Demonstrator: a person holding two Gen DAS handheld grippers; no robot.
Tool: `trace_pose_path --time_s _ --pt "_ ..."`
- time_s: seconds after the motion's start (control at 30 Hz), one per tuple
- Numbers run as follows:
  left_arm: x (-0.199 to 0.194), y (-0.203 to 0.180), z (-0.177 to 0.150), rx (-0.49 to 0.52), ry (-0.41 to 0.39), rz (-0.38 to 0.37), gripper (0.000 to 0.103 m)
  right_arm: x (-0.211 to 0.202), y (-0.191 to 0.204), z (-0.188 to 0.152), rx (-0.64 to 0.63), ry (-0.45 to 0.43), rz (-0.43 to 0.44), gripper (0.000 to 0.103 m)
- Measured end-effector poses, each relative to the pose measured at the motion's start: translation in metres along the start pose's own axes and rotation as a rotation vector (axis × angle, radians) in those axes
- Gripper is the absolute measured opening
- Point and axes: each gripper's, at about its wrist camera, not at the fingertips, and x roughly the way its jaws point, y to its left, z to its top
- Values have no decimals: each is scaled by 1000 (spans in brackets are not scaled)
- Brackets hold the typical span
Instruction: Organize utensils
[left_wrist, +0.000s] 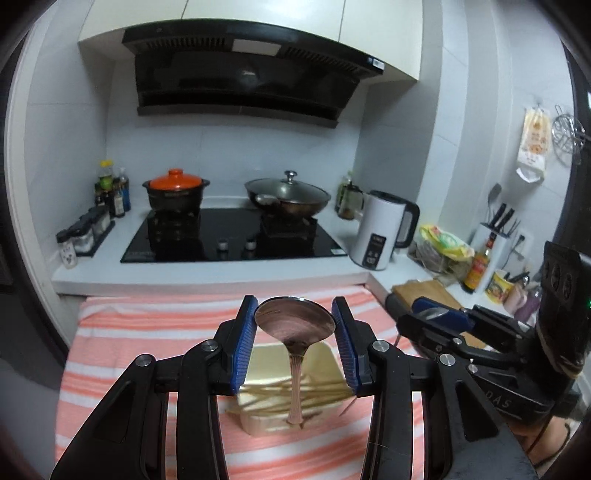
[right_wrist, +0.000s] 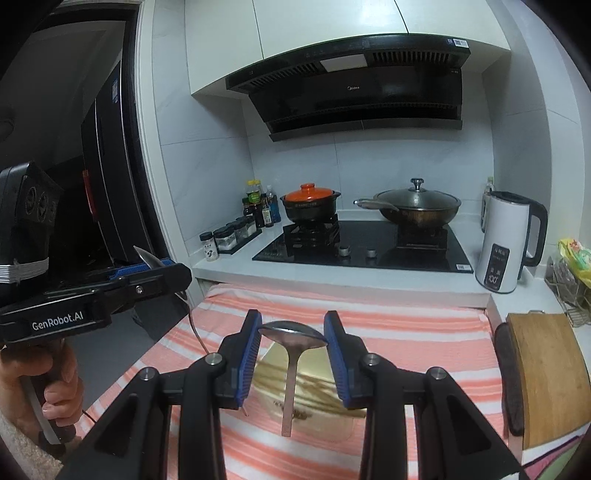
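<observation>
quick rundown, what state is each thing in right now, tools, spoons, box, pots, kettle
left tool: shut on a metal spoon
left metal spoon: held by the bowl, handle hanging down
right tool: shut on a second metal spoon
right metal spoon: held by the bowl, handle hanging down
cream rectangular box: open, chopsticks inside
orange-lidded clay pot: lid on
dark wok: glass lid on
white electric kettle: lid shut

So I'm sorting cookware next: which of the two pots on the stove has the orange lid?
The clay pot on the left burner: black and squat under an orange lid. The wok on the right burner has a glass lid with a metal knob.
</observation>
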Motion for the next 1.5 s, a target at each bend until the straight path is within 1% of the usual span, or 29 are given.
trace_pose_path --time_s 0.1,0.23,0.33,0.5,0.7,0.73,0.8,0.83,0.87,0.9,0.97,1.0,1.03,1.07,1.1,1.17,1.27,1.4,1.5 --pt "28 12 6 -35 21 10 41 25 -5 12 -3 2 -25 35" --pt "67 23 -4 -57 96 20 41 65 -15 9 8 89 -28 35" --pt "91 29 -18 -69 161 16 41 91 -20 -5 15 172 -22 35" --pt "119 35 -45 -88 251 25 41 116 -28 -28 27 268 -14 35" --pt "135 41 -69 -106 324 39 42 134 -37 -48 52 344 -10 35" --pt "136 42 -71 -110 325 44 43 136 -39 -51 60 354 -8 36" --pt "132 43 -73 -110 318 58 50 137 -42 -54 73 355 -8 36" --pt "131 45 -73 -112 311 68 60 136 -43 -54 79 349 -8 36" --pt "127 45 -72 -114 298 82 70 136 -44 -54 85 345 -10 40" --pt "123 47 -71 -113 284 95 75 135 -46 -53 93 338 -11 49" --pt "112 46 -69 -103 253 118 86 129 -48 -50 109 314 -11 58" --pt "106 46 -69 -96 238 130 89 126 -49 -49 112 303 -11 58" --pt "100 45 -70 -89 224 143 94 121 -50 -48 114 294 -15 58" --pt "94 43 -72 -81 207 153 98 117 -50 -48 113 285 -24 60" --pt "89 41 -74 -74 192 164 99 112 -49 -47 112 274 -33 66" --pt "79 36 -81 -58 168 196 101 100 -49 -49 109 252 -34 71" --pt "65 25 -93 -29 139 244 101 85 -48 -56 114 240 -43 76" --pt "49 14 -103 -10 117 272 102 68 -44 -66 115 239 -61 81" --pt "38 6 -108 3 99 287 102 55 -40 -73 112 241 -65 82"
